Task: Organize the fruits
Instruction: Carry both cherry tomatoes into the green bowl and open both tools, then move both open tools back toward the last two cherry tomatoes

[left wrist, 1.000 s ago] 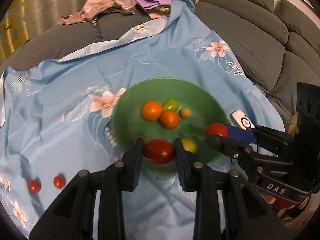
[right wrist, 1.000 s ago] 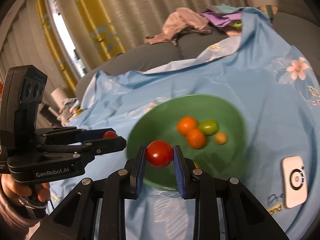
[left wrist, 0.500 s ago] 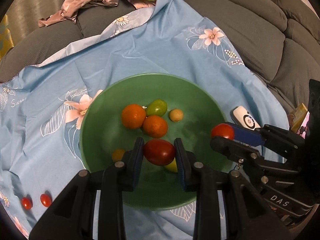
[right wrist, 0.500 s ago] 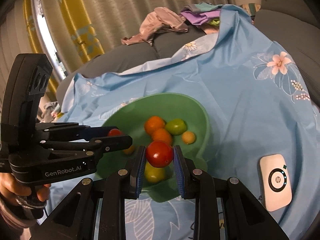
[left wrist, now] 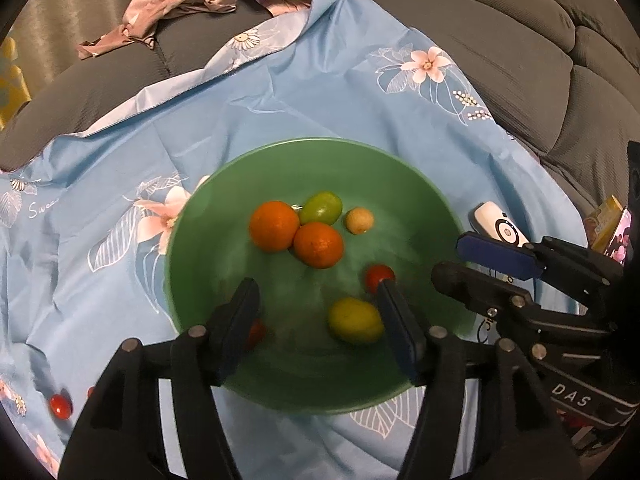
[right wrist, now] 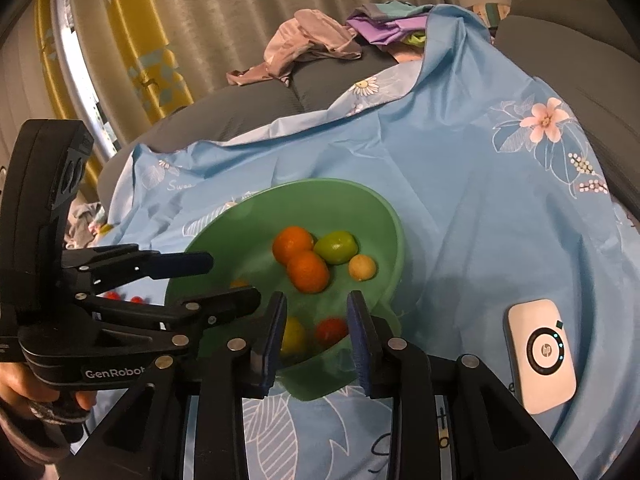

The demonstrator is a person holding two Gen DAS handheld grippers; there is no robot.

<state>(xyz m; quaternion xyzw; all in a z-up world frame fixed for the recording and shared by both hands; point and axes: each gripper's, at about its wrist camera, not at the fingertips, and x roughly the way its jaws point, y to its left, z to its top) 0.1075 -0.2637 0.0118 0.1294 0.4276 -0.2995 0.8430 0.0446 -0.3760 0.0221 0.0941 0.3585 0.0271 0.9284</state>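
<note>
A green bowl [left wrist: 400, 172] sits on a blue flowered cloth [left wrist: 280, 92]. It holds two oranges [left wrist: 274, 225], a green fruit [left wrist: 321, 208], a small tan fruit [left wrist: 359, 221], a yellow fruit [left wrist: 354, 320] and two red tomatoes [left wrist: 378, 276]; the second tomato [left wrist: 257, 330] lies by my left finger. My left gripper [left wrist: 318, 320] is open and empty over the bowl. My right gripper [right wrist: 316, 336] is open and empty above the bowl's near rim [right wrist: 396, 236], with a tomato [right wrist: 330, 330] below it.
Two small red tomatoes [left wrist: 60, 406] lie on the cloth at lower left. A white HP device [right wrist: 540, 354] lies right of the bowl. Clothes [left wrist: 176, 0] are piled on the grey sofa [left wrist: 500, 40] behind. Curtains [right wrist: 120, 40] hang at left.
Both grippers have opened and let go of their red tomatoes, which now lie in the bowl. The left gripper has moved further over the bowl.
</note>
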